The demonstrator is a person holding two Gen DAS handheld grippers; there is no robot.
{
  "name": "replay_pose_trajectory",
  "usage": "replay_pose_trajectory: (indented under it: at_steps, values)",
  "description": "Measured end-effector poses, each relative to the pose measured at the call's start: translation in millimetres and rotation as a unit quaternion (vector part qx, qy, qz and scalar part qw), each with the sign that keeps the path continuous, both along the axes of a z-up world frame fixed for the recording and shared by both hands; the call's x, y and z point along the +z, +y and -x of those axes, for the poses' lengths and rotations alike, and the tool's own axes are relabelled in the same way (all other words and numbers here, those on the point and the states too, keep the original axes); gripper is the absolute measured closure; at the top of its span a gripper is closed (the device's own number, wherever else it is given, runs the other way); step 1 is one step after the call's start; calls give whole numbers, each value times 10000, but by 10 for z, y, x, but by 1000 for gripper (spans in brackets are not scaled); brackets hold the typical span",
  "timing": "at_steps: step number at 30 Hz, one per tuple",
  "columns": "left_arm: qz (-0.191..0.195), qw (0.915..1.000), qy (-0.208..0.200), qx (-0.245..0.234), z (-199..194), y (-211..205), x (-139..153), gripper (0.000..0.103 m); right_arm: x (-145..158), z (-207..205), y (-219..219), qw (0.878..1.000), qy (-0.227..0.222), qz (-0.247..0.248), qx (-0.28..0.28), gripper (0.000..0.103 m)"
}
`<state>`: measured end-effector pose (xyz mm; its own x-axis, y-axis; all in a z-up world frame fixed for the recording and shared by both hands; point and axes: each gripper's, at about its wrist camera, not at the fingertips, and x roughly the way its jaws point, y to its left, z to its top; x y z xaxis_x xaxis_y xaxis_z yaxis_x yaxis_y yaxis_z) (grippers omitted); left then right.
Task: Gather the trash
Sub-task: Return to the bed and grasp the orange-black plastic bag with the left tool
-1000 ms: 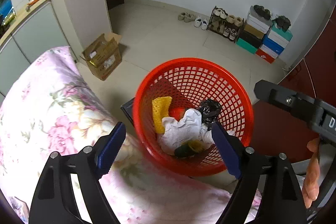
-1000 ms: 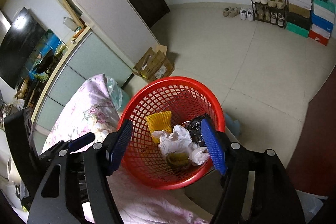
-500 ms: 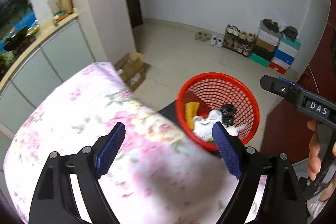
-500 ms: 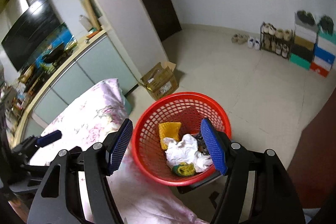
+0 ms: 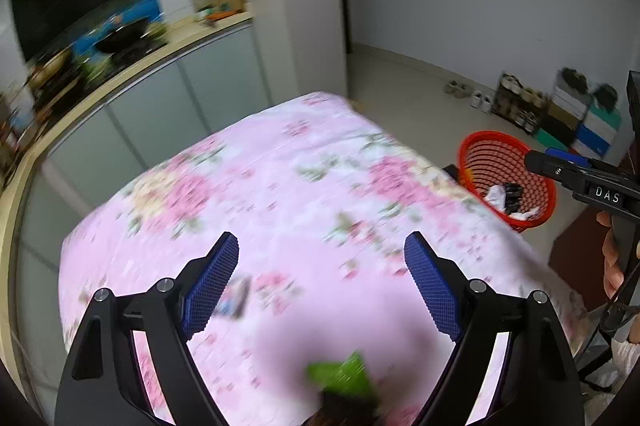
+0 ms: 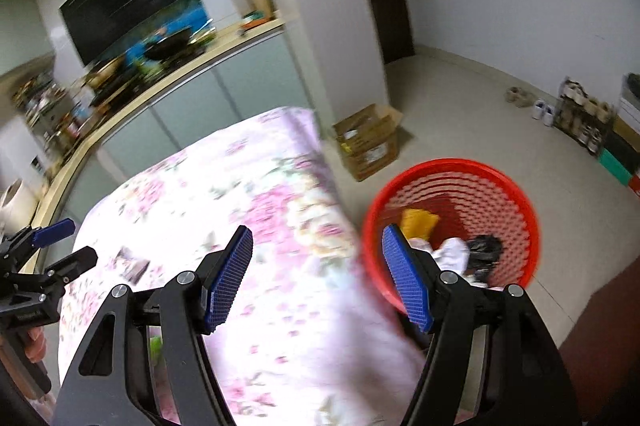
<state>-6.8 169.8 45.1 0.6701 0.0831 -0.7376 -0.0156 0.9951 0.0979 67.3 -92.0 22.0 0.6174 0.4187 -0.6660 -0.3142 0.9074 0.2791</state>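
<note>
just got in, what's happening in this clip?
A person is collecting trash with two handheld grippers. Both the left gripper and the right gripper are open and empty, over a table with a pink floral cloth. The red basket beside it on the floor already holds some trash. A small wrapper and a blurred green item lie on the cloth.

One text can be read — the white letters "DAS" on the black body of the right gripper (image 5: 560,166) (seen from the left wrist view). Other printed surfaces — boxes, wall papers — are too blurred.
</note>
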Motion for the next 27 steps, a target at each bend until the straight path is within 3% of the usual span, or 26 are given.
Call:
replay_pose_trajectory:
  at_steps: [8,14,21,27]
  values:
    - [226,9994,96,264,572,239,-225,20,-39,143,464,9985,78,88,528,38]
    - [782,9961,149,370,926,265,-500,18,-47,250,700,9968,108,195,772,38]
    - [1144,9923,373,281,1076,92,-824,17,-126,278,820,9956,222,250,878,38]
    - [1187,9910,548,289,1065,44,-1042,17,-186,319,937,9936,294,315,1042,38]
